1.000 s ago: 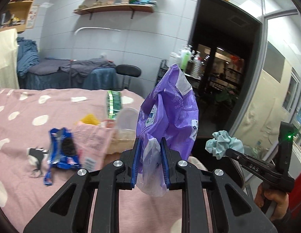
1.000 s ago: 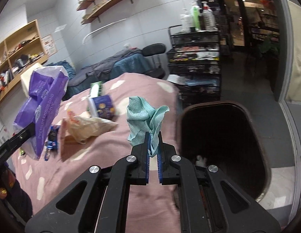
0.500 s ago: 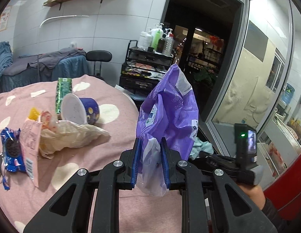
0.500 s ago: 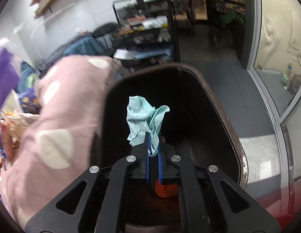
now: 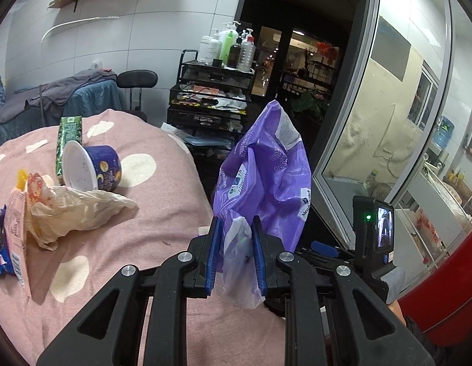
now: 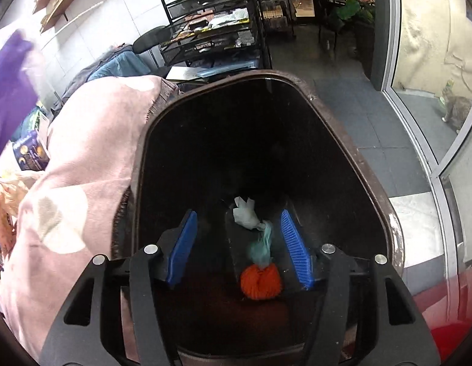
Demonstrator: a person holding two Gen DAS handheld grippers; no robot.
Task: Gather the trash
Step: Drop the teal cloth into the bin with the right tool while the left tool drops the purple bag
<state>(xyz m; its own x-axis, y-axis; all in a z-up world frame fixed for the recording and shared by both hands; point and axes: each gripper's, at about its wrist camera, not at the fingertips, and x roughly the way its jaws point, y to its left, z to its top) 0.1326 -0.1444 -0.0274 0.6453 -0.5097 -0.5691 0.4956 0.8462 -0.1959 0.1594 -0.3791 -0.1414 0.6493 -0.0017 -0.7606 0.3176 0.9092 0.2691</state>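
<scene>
My left gripper (image 5: 235, 228) is shut on a crumpled purple plastic bag (image 5: 263, 177), which stands up above the pads over the edge of the pink spotted bed (image 5: 162, 219). My right gripper (image 6: 239, 221) hangs over the dark brown trash bin (image 6: 342, 140) with its jaws opening and nothing between them. The teal cloth (image 6: 261, 245) is blurred below the fingers, inside the bin, above an orange ball (image 6: 260, 282) and beside a white crumpled scrap (image 6: 245, 215). In the left wrist view the right gripper's body (image 5: 373, 235) shows at the right.
On the bed lie a blue cup on its side (image 5: 92, 169), a green packet (image 5: 68, 143), a beige plastic bag (image 5: 77, 210) and snack wrappers (image 5: 10, 238). A black cart with bottles (image 5: 214, 91) stands behind. A glass door (image 5: 388, 122) is to the right.
The right gripper came down over the bin, opened and let the teal cloth go; it now falls inside. The left gripper carried the purple bag rightwards towards the bed's edge.
</scene>
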